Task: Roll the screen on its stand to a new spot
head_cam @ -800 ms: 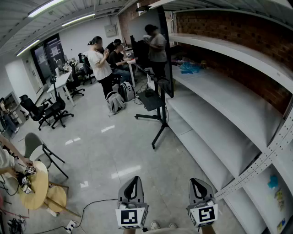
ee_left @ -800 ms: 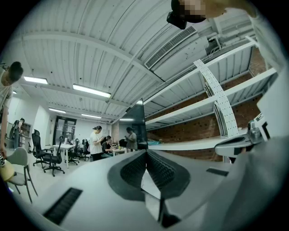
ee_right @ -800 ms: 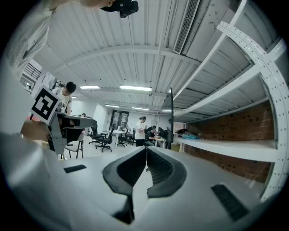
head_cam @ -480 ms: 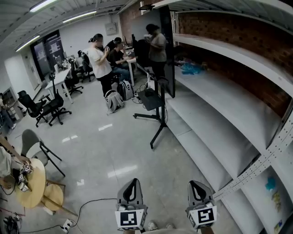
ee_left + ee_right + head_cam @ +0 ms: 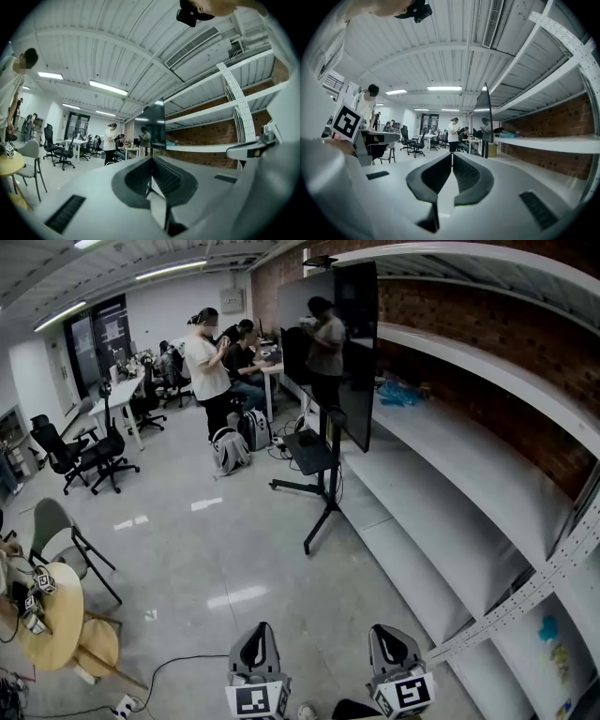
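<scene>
Over the last moment the screen [image 5: 358, 352] has grown larger in the head view and drawn nearer, so the person has been walking toward it. It stands upright on its stand [image 5: 327, 486] on the floor [image 5: 234, 549], just beside the long white shelves [image 5: 441, 474], with at least 3 people [image 5: 208, 362] busy behind it. Both grippers hang low at the bottom edge, well apart from the stand. The left gripper [image 5: 256, 645] has its jaws clenched on nothing, and so has the right gripper [image 5: 392, 643] (each gripper's own view shows the 2 pads pressed together, with only the room beyond). Nothing has been touched yet. I judge this to be the approach, with opening the jaws and taking hold of the stand's post still ahead.
</scene>
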`<action>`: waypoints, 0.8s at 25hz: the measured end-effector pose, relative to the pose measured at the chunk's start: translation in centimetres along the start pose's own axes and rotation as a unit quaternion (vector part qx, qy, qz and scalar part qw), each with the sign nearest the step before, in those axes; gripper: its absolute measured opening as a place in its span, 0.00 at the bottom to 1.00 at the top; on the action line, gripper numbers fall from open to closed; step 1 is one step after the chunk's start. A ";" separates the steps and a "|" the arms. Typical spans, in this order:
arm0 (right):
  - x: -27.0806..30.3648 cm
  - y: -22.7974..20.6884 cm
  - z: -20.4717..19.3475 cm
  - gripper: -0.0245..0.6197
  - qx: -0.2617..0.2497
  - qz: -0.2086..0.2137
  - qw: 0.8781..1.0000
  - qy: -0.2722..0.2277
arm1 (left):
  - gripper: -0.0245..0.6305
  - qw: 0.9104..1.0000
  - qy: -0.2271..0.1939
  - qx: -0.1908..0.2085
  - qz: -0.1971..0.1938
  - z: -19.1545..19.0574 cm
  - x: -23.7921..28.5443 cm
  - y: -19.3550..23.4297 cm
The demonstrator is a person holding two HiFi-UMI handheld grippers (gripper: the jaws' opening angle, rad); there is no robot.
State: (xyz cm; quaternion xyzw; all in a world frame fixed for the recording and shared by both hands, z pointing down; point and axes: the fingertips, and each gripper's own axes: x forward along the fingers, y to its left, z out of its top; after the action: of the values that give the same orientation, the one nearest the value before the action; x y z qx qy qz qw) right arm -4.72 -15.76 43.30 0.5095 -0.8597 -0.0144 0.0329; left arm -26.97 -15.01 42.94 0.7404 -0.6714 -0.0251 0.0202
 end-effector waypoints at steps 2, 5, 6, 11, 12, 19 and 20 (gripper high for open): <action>0.6 1.9 -0.2 0.07 0.006 0.022 1.000 0.005 | 0.06 1.000 0.000 -0.005 0.001 -0.3 0.2 0.7; 1.1 2.7 -0.8 0.07 0.007 0.039 0.999 0.013 | 0.06 1.000 0.005 -0.014 0.001 -1.0 1.0 1.3; 1.3 2.7 -0.8 0.07 0.011 0.043 0.999 0.012 | 0.06 1.000 0.014 -0.015 0.003 -1.3 1.4 1.5; 3.8 0.1 -0.7 0.07 0.040 0.040 0.998 -0.005 | 0.06 1.000 0.020 -0.016 -0.003 -2.2 5.0 1.5; 4.8 -0.7 -0.9 0.07 0.034 0.039 0.999 -0.007 | 0.06 1.000 0.019 -0.012 -0.009 -2.4 6.1 1.2; 14.9 -6.0 -0.8 0.07 -0.030 0.039 0.998 -0.038 | 0.06 0.999 -0.005 0.028 -0.046 -2.0 16.3 1.0; 16.6 -7.0 -0.5 0.07 -0.031 0.033 0.998 -0.046 | 0.06 0.998 -0.008 0.031 -0.049 -1.6 18.1 1.1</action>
State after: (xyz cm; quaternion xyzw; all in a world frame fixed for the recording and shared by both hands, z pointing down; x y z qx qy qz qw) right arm -6.48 -33.69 44.12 0.4783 -0.8759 -0.0636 0.0096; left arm -26.19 -33.17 44.43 0.7724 -0.6349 -0.0107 -0.0092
